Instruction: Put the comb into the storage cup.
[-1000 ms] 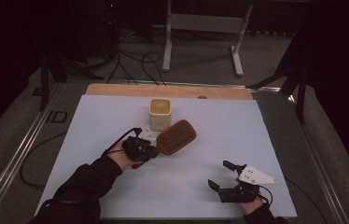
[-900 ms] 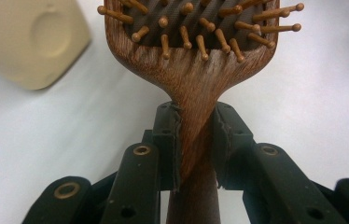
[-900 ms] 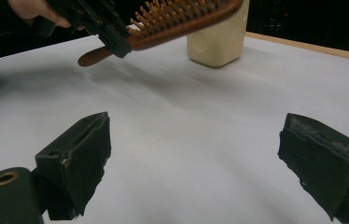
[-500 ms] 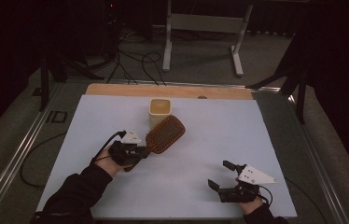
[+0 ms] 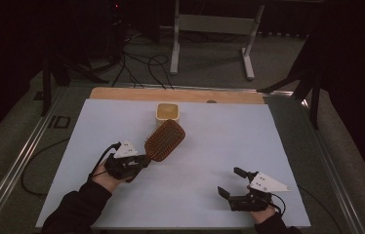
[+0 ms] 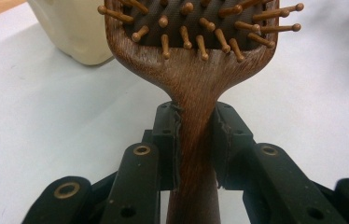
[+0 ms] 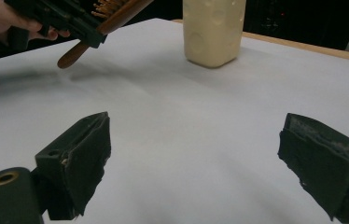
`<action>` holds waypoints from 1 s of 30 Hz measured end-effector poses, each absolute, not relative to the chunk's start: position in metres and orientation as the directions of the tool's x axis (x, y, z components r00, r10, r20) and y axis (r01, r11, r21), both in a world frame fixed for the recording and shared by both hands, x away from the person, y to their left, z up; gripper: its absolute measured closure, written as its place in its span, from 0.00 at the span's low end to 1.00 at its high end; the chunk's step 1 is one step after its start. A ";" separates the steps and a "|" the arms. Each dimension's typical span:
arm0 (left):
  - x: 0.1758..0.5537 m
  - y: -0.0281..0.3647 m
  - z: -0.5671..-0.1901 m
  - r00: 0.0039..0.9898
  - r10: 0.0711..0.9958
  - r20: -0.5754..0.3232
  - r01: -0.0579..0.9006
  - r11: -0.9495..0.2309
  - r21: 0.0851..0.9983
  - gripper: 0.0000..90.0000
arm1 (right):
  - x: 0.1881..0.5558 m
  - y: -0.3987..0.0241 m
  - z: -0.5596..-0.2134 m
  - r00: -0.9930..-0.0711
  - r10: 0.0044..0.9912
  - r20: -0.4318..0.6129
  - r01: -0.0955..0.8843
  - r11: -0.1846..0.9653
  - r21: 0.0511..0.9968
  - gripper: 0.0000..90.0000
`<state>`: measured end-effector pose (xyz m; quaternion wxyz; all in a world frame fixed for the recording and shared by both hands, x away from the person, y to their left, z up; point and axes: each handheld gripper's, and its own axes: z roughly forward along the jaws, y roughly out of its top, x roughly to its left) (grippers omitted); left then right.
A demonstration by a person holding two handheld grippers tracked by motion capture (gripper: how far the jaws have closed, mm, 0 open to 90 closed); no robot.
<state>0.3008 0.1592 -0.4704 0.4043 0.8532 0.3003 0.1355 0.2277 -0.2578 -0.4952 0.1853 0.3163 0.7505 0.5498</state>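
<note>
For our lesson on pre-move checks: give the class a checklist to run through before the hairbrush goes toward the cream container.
1. Left tongs clamp the handle of the wooden hairbrush: ok.
2. Brush lifted off the white tabletop: ok.
3. Cream container upright just beyond the brush head: ok.
4. Container's opening free to take the brush: cannot tell.
5. Right tongs open, holding nothing, parked at the near edge away from the brush: ok.

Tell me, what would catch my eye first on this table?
Probably the wooden hairbrush near the middle of the white table, its handle clamped in the left tool. Just beyond it stands a cream container. At the near right, the right tool hovers wide open with nothing between its jaws.
</note>
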 end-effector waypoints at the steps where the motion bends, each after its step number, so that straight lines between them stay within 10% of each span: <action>1: 0.299 0.160 -0.471 0.781 0.624 -0.012 0.400 -0.484 0.778 0.82 | 0.228 -0.258 -0.495 -0.731 0.679 0.070 0.272 0.195 0.942 0.10; 30: 0.280 0.162 -0.485 0.772 0.636 -0.017 0.363 -0.418 0.833 0.82 | 0.232 -0.242 -0.432 -0.704 0.708 0.057 0.269 0.192 0.944 0.10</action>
